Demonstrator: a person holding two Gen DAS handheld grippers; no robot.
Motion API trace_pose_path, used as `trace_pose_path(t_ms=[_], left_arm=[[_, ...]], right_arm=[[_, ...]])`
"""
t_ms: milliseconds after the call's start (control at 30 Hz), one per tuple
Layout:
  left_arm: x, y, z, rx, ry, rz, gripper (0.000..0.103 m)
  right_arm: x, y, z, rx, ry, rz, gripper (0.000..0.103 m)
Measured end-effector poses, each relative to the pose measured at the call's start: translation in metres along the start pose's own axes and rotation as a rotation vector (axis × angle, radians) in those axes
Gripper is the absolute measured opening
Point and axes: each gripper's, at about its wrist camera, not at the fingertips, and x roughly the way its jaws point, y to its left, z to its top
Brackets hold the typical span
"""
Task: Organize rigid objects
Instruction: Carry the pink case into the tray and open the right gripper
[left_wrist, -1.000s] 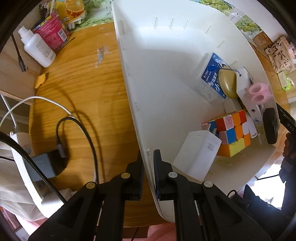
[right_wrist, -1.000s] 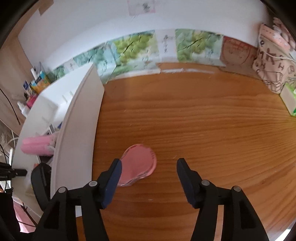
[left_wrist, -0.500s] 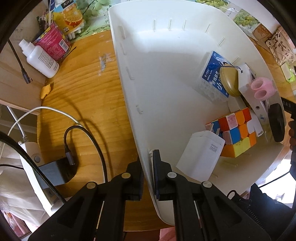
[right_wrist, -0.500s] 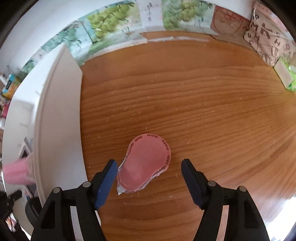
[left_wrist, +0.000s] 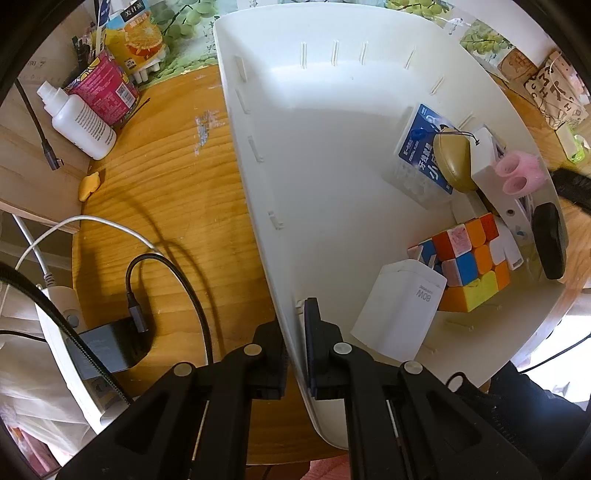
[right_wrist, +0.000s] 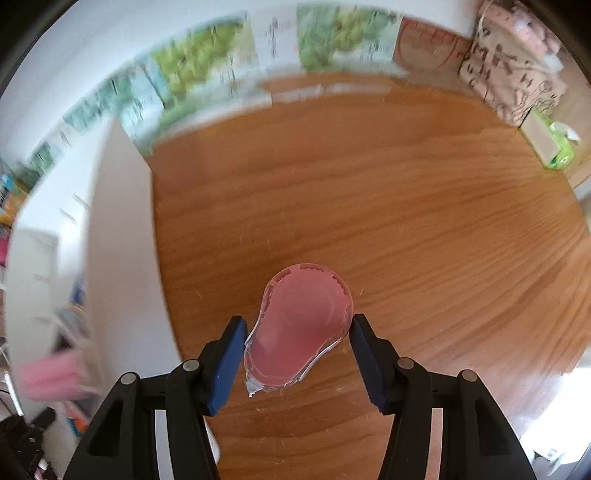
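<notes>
My left gripper (left_wrist: 295, 332) is shut on the near wall of a large white bin (left_wrist: 258, 155). In the bin lie a colour cube (left_wrist: 469, 258), a white charger block (left_wrist: 402, 306), a blue-labelled box (left_wrist: 424, 155), an olive oval case (left_wrist: 454, 158), pink rollers (left_wrist: 517, 173) and a black object (left_wrist: 550, 240). In the right wrist view my right gripper (right_wrist: 297, 332) is open, its fingers on either side of a pink teardrop-shaped correction-tape case (right_wrist: 303, 321) lying on the wooden table (right_wrist: 406, 221). The bin's wall (right_wrist: 118, 258) stands to its left.
Left of the bin are a white bottle (left_wrist: 81, 122), a red can (left_wrist: 107, 88), a juice carton (left_wrist: 136, 37), a small yellow piece (left_wrist: 88, 184), a black adapter with cables (left_wrist: 114, 343) and a power strip (left_wrist: 62, 332). A patterned bag (right_wrist: 517, 74) sits at the far right.
My right gripper has moved forward over the pink case, which now lies between the fingers. The left gripper still grips the bin wall, and its view has shifted slightly.
</notes>
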Motion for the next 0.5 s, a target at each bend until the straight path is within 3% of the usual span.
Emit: trace_pose_path(t_ms=[233,367,500], left_arm=[[-0.005,0.004,-0.008,-0.025,-0.03,-0.01,0.008],[-0.012,0.008,-0.016,-0.053,-0.059,-0.041,0.009],[-0.025,0.015,-0.03,-0.119,-0.091,-0.082,0.01]], right_arm=[[-0.075,0.016,0.007,-0.063,-0.255,0.159,0.058],[-0.108,0.048,0.0,-0.22,-0.406,0.3,0.058],[-0.122,0.087,-0.014,-0.394,-0.471,0.444,0.058]])
